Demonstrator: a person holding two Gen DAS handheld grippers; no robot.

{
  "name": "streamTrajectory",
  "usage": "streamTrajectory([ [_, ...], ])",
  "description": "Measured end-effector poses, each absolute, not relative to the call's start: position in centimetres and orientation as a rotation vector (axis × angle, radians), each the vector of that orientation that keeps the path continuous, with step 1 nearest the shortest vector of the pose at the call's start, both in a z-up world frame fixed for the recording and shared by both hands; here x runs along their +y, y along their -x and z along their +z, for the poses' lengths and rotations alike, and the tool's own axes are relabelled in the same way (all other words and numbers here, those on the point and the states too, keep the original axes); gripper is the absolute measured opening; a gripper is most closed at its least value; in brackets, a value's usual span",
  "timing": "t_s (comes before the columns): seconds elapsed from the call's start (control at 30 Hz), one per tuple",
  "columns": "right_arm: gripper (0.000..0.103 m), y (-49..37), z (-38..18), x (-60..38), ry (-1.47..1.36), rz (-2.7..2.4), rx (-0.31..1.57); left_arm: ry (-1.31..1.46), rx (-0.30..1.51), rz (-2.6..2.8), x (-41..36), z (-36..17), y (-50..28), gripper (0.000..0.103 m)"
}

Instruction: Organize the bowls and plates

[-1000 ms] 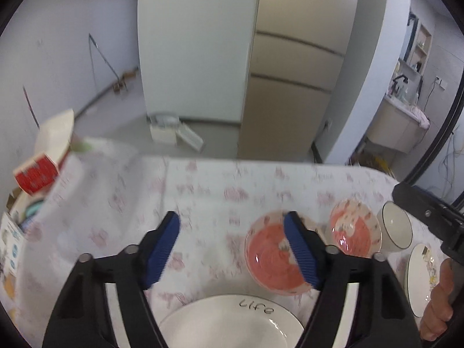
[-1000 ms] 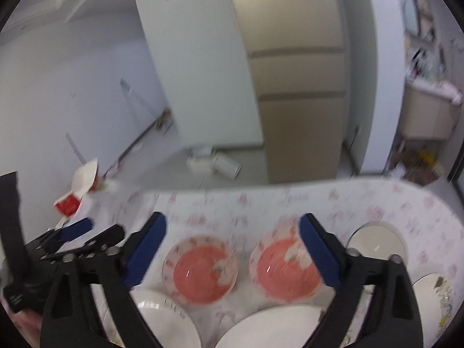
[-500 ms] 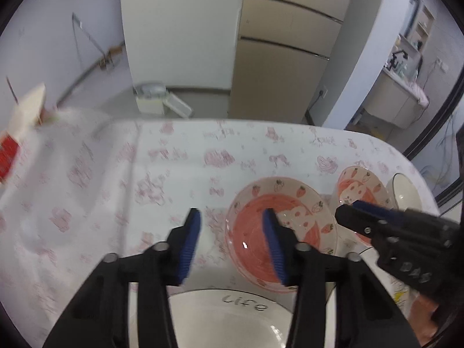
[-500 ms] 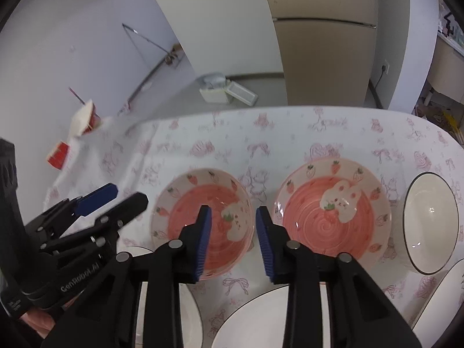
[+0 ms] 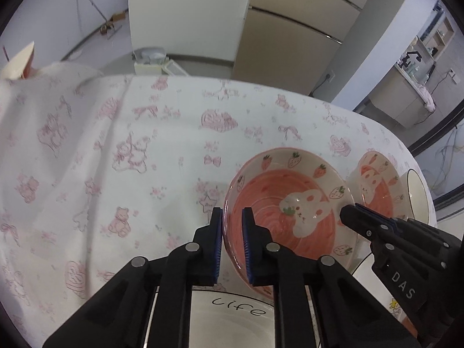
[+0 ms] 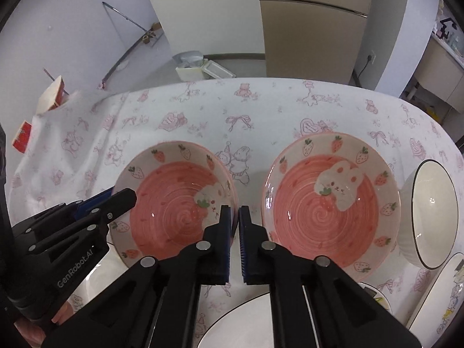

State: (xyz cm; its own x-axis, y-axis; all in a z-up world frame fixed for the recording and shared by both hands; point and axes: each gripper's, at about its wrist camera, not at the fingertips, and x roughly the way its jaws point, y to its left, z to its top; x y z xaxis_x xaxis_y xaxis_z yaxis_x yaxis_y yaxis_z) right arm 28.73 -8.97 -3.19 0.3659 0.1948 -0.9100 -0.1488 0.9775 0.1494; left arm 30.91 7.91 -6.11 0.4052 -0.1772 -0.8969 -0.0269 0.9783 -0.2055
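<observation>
Two pink strawberry bowls sit on the tablecloth. My left gripper (image 5: pixel 232 240) is shut on the left rim of the left pink bowl (image 5: pixel 293 220), also visible in the right wrist view (image 6: pixel 174 203). My right gripper (image 6: pixel 235 237) is shut on the right rim of that same bowl; it appears in the left wrist view (image 5: pixel 356 211). The right pink bowl (image 6: pixel 330 200) stands free beside it. A white bowl with a dark rim (image 6: pixel 432 211) stands at the far right.
A white plate marked "life" (image 5: pixel 232 319) lies under my left gripper. Another white plate (image 6: pixel 246 319) lies at the front, and a patterned plate (image 6: pixel 443 295) at the right edge. A carton (image 6: pixel 52 95) stands at the table's far left.
Both grippers have closed from wide open and moved down and forward onto the left pink bowl, the left on its left rim, the right on its right rim.
</observation>
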Motion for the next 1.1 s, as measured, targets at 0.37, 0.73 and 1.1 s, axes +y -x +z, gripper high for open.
streamTrajectory([
  [0.37, 0.008, -29.3, -4.8, -8.5, -0.069, 0.223, 1.221, 0.195, 1.165, -0.096, 7.8, -6.9, -31.1, 0.008],
  [0.73, 0.008, -29.2, -5.2, -8.4, -0.106, 0.224, 1.212, 0.201, 1.176, -0.05, 7.9, -7.4, -31.1, 0.009],
  [1.1, 0.008, -28.0, -2.7, -8.3, -0.087, 0.223, 1.155, 0.208, 1.08, -0.034, 8.0, -4.0, -29.8, 0.009],
])
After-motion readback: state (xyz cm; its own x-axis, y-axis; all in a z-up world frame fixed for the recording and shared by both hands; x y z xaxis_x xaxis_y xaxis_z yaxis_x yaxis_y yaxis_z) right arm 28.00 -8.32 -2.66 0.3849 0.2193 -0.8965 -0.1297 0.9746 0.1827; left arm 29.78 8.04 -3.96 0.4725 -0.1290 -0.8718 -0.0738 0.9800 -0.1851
